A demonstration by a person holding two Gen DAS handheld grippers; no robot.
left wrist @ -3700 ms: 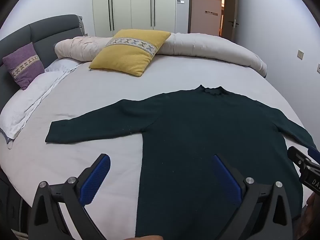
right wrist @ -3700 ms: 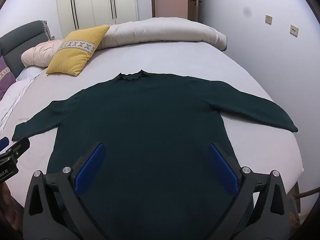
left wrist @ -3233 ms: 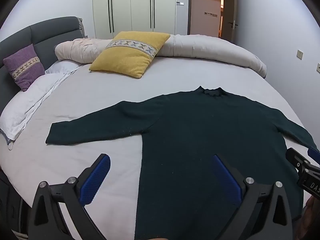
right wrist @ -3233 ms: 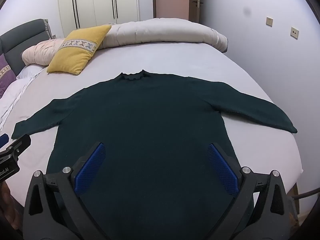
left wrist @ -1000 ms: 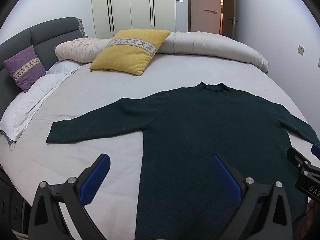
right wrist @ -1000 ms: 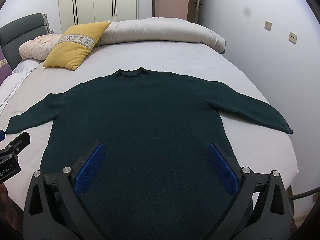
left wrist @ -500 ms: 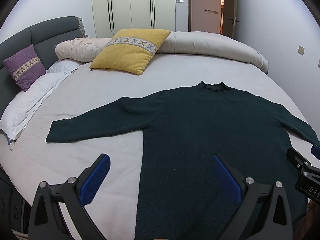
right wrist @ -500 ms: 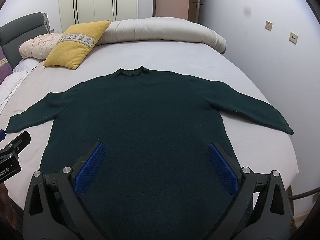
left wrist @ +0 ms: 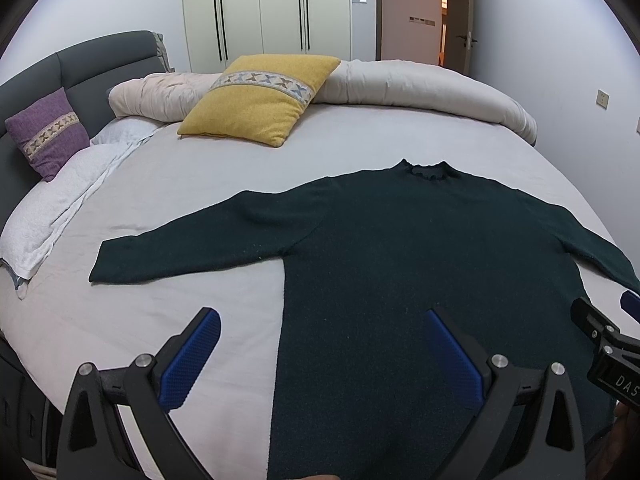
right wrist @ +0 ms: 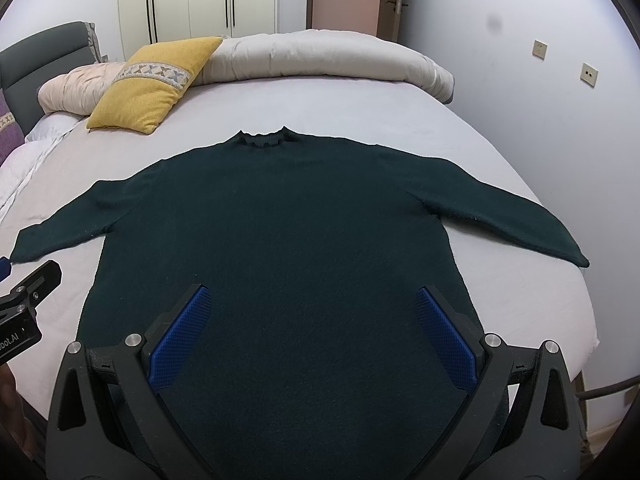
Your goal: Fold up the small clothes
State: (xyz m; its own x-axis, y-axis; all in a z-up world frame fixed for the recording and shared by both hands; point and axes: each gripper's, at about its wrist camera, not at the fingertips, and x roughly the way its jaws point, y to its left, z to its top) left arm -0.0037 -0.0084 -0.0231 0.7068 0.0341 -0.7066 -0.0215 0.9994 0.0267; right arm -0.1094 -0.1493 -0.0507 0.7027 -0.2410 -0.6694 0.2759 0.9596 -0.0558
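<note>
A dark green sweater point(left wrist: 420, 264) lies flat on the bed, collar away from me, both sleeves spread out to the sides. It also shows in the right wrist view point(right wrist: 312, 240). My left gripper point(left wrist: 320, 344) is open and empty, held above the sweater's lower left edge. My right gripper point(right wrist: 312, 320) is open and empty, held above the sweater's lower middle. Each gripper shows at the edge of the other's view.
The grey bed sheet point(left wrist: 200, 200) surrounds the sweater. A yellow cushion point(left wrist: 260, 100), a purple cushion point(left wrist: 48, 132) and a rolled duvet point(left wrist: 420, 92) lie at the far side. White folded bedding point(left wrist: 60, 208) lies at the left. The wall point(right wrist: 560, 120) stands close on the right.
Both grippers have drifted only slightly; the sweater has not moved and both grippers stay open.
</note>
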